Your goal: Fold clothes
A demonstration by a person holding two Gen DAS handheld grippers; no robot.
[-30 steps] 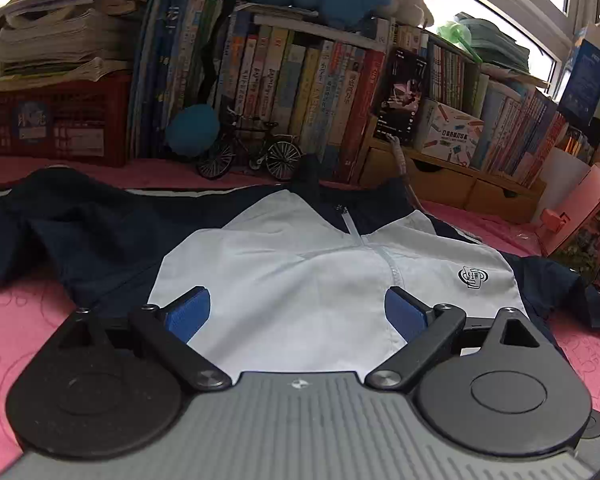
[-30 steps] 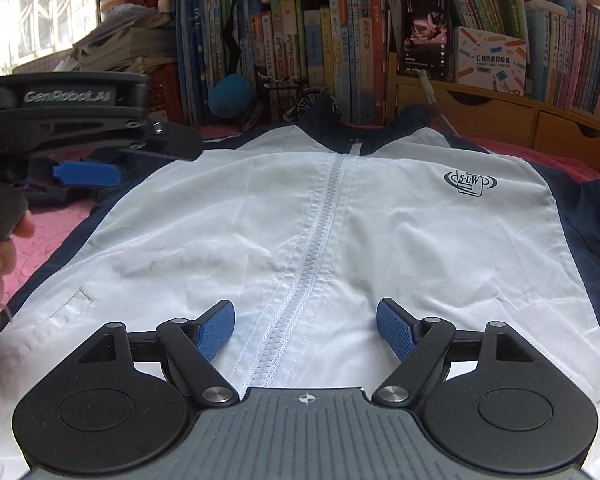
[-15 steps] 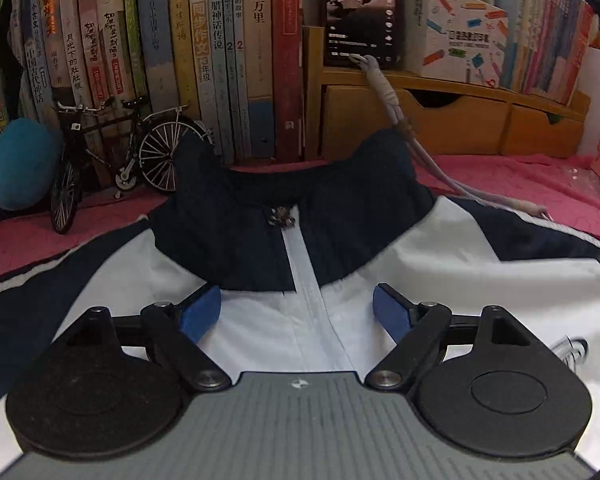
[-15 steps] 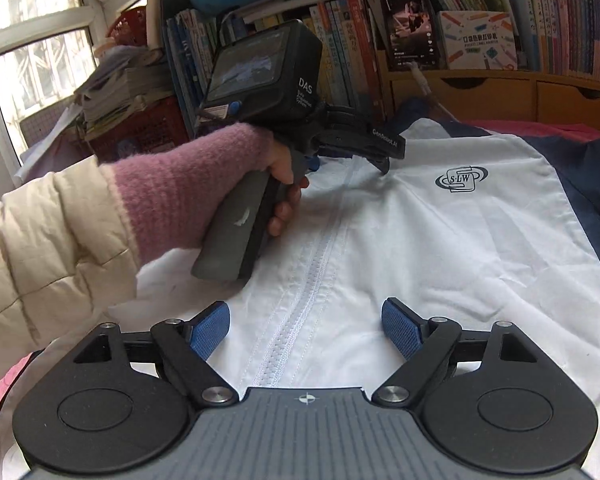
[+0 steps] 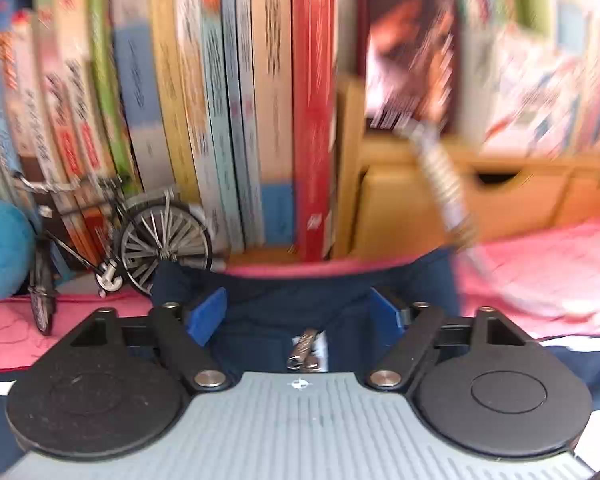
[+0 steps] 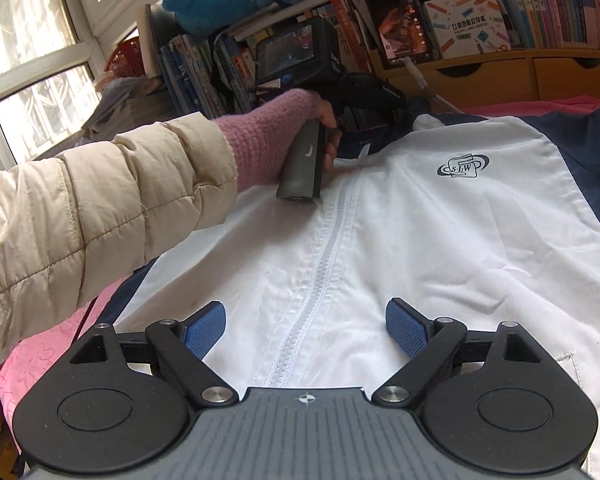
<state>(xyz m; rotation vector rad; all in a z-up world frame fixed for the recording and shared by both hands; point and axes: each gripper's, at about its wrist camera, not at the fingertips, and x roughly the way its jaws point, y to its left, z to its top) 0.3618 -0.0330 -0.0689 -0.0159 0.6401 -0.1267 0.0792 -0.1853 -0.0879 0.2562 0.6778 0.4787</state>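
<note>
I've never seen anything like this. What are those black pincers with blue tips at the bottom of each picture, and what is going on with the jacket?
No robot here: a person holds a two-finger gripper in each hand, and each carries a camera looking along its fingers. One picture comes from the left gripper, the other from the right gripper.

A white and navy zip jacket lies flat on a pink cover, in front of shelves of books and a model bicycle.

In the right view you see the person's left hand holding the left gripper at the navy collar. Its jaws, just closing, straddle the collar but have not clamped it. The right gripper's jaws, just opening, hover over the zip, holding nothing.
</note>
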